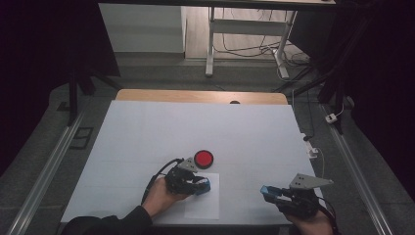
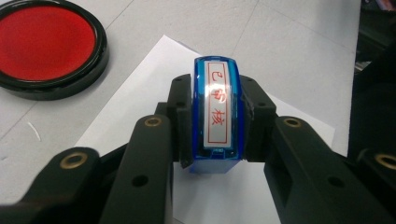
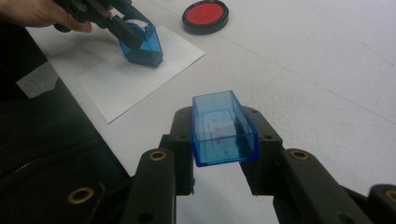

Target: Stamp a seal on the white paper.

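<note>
Stamp (image 2: 217, 112) body is clamped in the left gripper (image 1: 198, 185), standing face-down on the paper sheet (image 1: 203, 205), its long axis running away along the jaws. Red ink pad (image 1: 203, 158) lies just beyond, nearer this hand. Right gripper (image 1: 274, 193) grasps the blue cap (image 3: 223, 128), well apart from the stamp, mouth upward.

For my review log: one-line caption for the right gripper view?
Right gripper holds a blue stamp cap; beyond, the left gripper presses the stamp on paper.
</note>
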`<state>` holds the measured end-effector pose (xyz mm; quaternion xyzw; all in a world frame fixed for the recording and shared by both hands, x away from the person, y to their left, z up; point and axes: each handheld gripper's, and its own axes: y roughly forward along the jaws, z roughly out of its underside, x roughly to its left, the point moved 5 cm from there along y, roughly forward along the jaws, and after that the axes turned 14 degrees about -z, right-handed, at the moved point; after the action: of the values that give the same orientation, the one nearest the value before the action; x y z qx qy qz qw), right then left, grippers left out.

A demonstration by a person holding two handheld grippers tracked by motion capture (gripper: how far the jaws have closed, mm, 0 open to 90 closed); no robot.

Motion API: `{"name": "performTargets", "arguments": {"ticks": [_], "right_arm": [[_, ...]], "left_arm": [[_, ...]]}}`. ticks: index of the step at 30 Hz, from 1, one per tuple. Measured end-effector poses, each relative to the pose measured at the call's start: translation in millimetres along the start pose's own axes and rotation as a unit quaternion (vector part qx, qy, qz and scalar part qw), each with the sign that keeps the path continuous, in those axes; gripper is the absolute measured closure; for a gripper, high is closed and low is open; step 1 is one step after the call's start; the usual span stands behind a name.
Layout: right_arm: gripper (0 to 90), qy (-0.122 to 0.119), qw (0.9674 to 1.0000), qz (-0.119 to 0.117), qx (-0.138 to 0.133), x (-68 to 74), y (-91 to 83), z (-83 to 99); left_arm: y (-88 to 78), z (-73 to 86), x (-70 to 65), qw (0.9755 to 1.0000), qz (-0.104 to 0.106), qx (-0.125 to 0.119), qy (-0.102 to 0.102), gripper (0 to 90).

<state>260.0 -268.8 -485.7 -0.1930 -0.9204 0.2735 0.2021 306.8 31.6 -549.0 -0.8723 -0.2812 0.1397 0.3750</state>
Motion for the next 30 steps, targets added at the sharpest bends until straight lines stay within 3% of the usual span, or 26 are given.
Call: {"name": "performTargets", "arguments": {"ticks": [6,10,15,19,24,30], "right_arm": [[68.0,0.0,1.0,0.0,0.001,0.0,0.1,0.0],[68.0,0.001,1.0,0.0,0.001,0.0,0.2,0.0],[68.0,0.001,1.0,0.0,0.001,0.2,0.1,0.1],[68.0,0.0,1.0,-0.001,0.001,0.1,0.0,0.1],[68.1,0.0,1.0,-0.001,0.0,0.0,-0.1,0.1],[68.0,0.001,1.0,-0.005,-0.002,-0.1,0.0,0.1]], "left_arm": [[0.1,-0.4,-1.2,1.0,-0.003,0.001,0.0,69.9],[-1.0,-0.6,-6.1,0.9994,-0.025,0.002,0.025,69.9],[-2.0,-1.6,-13.1,0.9969,-0.054,0.008,0.056,69.8],[-2.2,-2.4,-12.4,0.997,-0.051,0.012,0.056,69.7],[-3.0,-3.6,-13.1,0.9958,-0.055,0.02,0.07,69.6],[-3.4,-5.0,-11.1,0.9968,-0.045,0.026,0.061,69.6]]}}
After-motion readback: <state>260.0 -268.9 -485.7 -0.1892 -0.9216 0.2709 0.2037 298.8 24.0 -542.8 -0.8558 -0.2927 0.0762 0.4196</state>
